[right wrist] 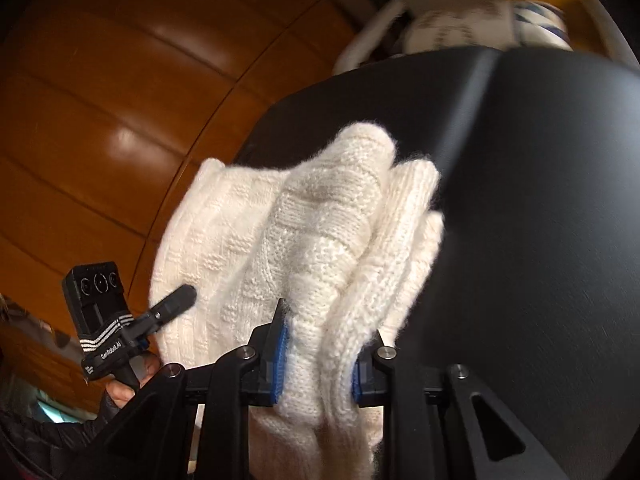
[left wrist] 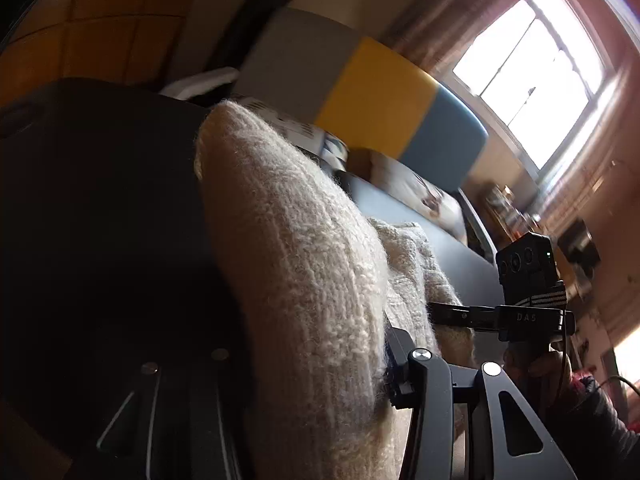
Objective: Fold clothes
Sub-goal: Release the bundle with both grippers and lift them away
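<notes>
Warm wooden panelling (right wrist: 120, 120) and a bright window (left wrist: 532, 80) are framing a dark table (right wrist: 540, 200), over which a cream knitted sweater (right wrist: 300, 240) is being carried by a person with tongs in each hand. The right tongs (right wrist: 318, 360) are clamping a thick bunch of the knit between blue pads, and the jaws are standing narrow on the fabric. The left tongs (left wrist: 384, 364) are standing partly apart with the sweater (left wrist: 304, 280) draping through them, apparently pinched, though one jaw is hidden by wool. The garment is looking soft, thick and light, likely to sag and stretch, and fuzzy enough not to slip; hems or shoulder seams would probably be giving the firmest hold. No container is showing; blurred patterned fabric (right wrist: 480, 20) is lying beyond the table.
</notes>
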Demonstrator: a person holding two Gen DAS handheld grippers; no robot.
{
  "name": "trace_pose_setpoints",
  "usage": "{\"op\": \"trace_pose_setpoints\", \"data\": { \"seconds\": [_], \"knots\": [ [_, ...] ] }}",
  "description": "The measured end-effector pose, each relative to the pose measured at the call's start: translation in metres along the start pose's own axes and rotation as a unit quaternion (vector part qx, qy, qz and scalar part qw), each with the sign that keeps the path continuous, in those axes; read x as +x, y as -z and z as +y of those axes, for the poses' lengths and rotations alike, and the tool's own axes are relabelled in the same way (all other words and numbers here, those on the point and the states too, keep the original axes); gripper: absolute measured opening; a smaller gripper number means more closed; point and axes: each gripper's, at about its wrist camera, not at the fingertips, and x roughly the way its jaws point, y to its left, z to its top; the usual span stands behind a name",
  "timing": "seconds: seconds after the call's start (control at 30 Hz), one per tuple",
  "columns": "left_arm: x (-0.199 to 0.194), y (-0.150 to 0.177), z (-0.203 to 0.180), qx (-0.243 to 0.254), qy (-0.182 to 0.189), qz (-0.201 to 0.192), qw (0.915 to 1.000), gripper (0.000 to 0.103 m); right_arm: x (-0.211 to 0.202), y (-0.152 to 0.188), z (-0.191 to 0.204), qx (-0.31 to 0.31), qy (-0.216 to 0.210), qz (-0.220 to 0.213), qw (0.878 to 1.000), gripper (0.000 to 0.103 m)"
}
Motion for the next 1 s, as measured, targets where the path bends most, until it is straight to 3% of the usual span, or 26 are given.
{"op": "trace_pose_setpoints", "data": {
  "seconds": [0.37, 0.53, 0.73, 0.8, 0.9, 1.0],
  "knots": [
    [-0.039, 0.011, 0.097, -0.117, -0.092, -0.058, 0.9872, 0.048, 0.112, -0.077, 0.057, -0.119, 0.071, 0.093, 0.986, 0.023],
    [-0.038, 0.012, 0.117, -0.135, -0.124, -0.048, 0.9820, 0.050, 0.138, -0.068, 0.070, -0.132, 0.099, 0.117, 0.979, 0.027],
    [-0.039, 0.012, 0.129, -0.149, -0.151, -0.023, 0.9771, 0.062, 0.114, -0.053, 0.065, -0.146, 0.122, 0.109, 0.976, 0.043],
    [-0.041, 0.012, 0.131, -0.152, -0.160, -0.015, 0.9752, 0.065, 0.104, -0.050, 0.079, -0.185, 0.160, 0.083, 0.966, 0.043],
    [-0.049, 0.013, 0.116, -0.150, -0.202, -0.016, 0.9676, 0.069, 0.077, -0.041, 0.109, -0.263, 0.206, 0.036, 0.942, 0.043],
    [-0.064, 0.014, 0.105, -0.138, -0.264, -0.036, 0.9540, 0.070, 0.072, -0.026, 0.145, -0.334, 0.172, 0.035, 0.926, 0.043]
  ]
}}
